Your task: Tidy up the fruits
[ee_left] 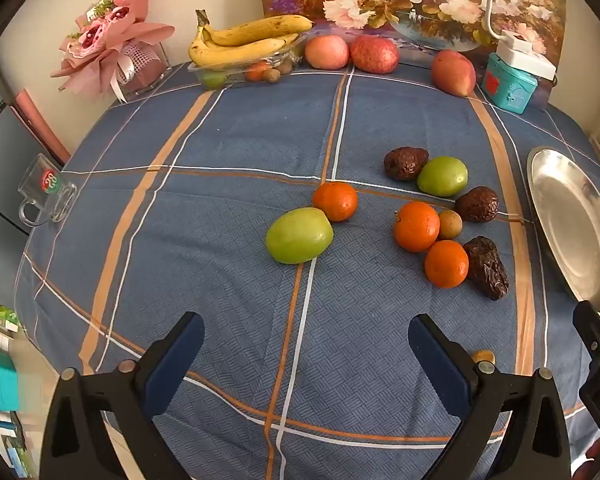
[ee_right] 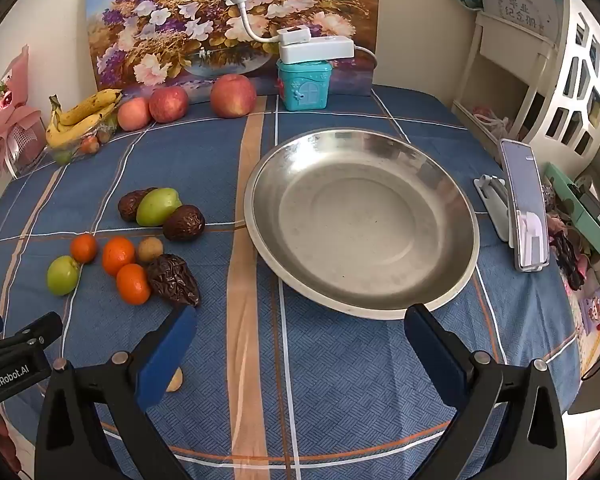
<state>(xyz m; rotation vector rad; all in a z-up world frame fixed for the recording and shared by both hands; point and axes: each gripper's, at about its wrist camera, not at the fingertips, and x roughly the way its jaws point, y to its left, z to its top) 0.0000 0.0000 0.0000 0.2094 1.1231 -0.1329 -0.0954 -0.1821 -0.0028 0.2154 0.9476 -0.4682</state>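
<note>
Loose fruit lies on the blue checked cloth: a large green fruit point(ee_left: 299, 235) touching a tangerine point(ee_left: 335, 201), a second green fruit point(ee_left: 442, 176), two more tangerines point(ee_left: 416, 226) point(ee_left: 446, 263), three dark wrinkled dates point(ee_left: 485, 267) and a small brown longan point(ee_left: 450, 224). A steel plate point(ee_right: 364, 300) lies empty to their right. My left gripper point(ee_left: 306, 340) hovers open, short of the green fruit. My right gripper point(ee_right: 300, 334) hangs open at the plate's near rim. A small tan fruit point(ee_right: 175, 381) peeks out beside its left finger point(ee_right: 168, 360).
At the back stand a tray of bananas point(ee_left: 244, 42), three apples point(ee_left: 374, 54), a teal box point(ee_left: 508, 82) with a white lamp base, and a flower painting. A pink bouquet point(ee_left: 108, 46) and glass mug point(ee_left: 46, 194) sit left. A phone on a stand point(ee_right: 526, 208) is right of the plate.
</note>
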